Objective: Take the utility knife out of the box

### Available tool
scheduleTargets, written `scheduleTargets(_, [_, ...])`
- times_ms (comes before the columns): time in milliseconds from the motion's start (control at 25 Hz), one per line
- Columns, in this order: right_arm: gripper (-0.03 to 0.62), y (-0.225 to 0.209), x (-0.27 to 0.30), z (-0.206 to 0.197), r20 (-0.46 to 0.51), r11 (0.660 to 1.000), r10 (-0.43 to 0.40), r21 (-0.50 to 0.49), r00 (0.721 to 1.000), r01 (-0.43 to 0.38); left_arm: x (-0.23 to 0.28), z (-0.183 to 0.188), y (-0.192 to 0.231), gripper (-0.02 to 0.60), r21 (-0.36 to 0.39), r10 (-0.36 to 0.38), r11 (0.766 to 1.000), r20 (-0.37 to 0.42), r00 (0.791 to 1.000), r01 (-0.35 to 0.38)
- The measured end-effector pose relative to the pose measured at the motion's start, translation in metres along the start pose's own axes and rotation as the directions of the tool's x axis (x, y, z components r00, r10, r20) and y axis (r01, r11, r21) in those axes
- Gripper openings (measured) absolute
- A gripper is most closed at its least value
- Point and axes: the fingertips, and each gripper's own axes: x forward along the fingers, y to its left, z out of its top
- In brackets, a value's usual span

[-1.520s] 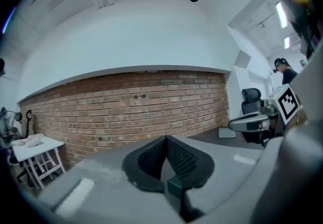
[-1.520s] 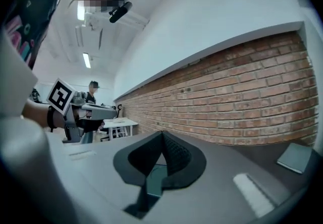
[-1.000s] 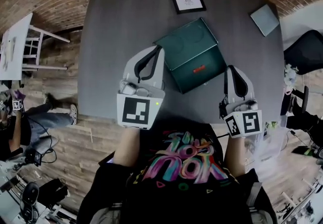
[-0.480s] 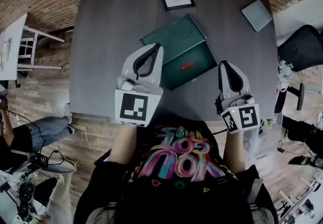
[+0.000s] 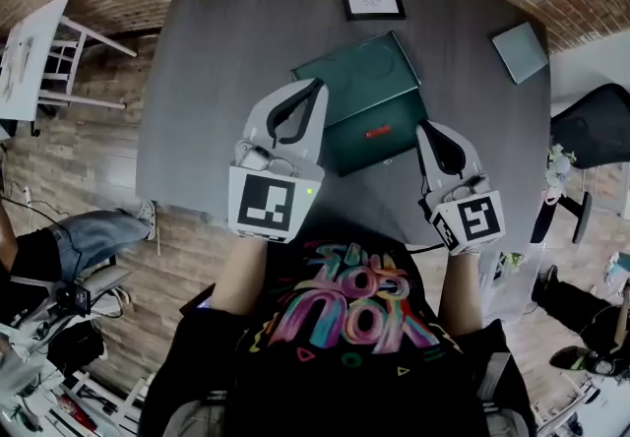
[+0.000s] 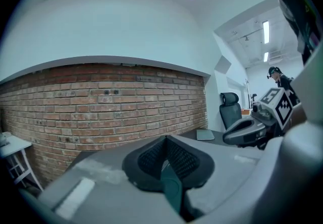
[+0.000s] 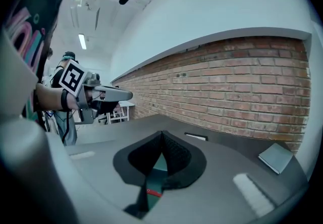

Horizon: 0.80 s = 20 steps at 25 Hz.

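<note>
Barely begun: the box (image 5: 366, 95) sits closed on the surface (image 5: 226, 51), knife unseen, left claw (image 5: 316, 84) and right claw (image 5: 421, 128) both pinched together, empty.

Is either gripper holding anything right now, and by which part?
Nothing is held. The left gripper and the right gripper both have their jaws together and empty, near the green box.

A dark grey table (image 5: 226, 81) fills the upper half of the frame. A green box (image 5: 369, 95) lies near its middle, turned at an angle. A small black frame (image 5: 371, 1) lies above it, and a grey pad (image 5: 520, 51) at the upper right.
</note>
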Motion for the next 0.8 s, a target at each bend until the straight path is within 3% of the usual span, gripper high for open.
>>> scheduleTargets(360, [0.074,0.008,0.023,-0.023,-0.109,0.993,0.111,-0.023,0.988,-0.114,-0.008,-0.009,0.012,0.0,-0.017,0.022,1.0,-0.006,1.0,-0.022])
scheduleTargets(800, [0.143,0.022,0.042,-0.062,-0.262,0.966,0.215,-0.082,0.941,-0.243,-0.011,-0.018,0.009,0.0,-0.025,0.02,0.999,-0.018,1.0,-0.021])
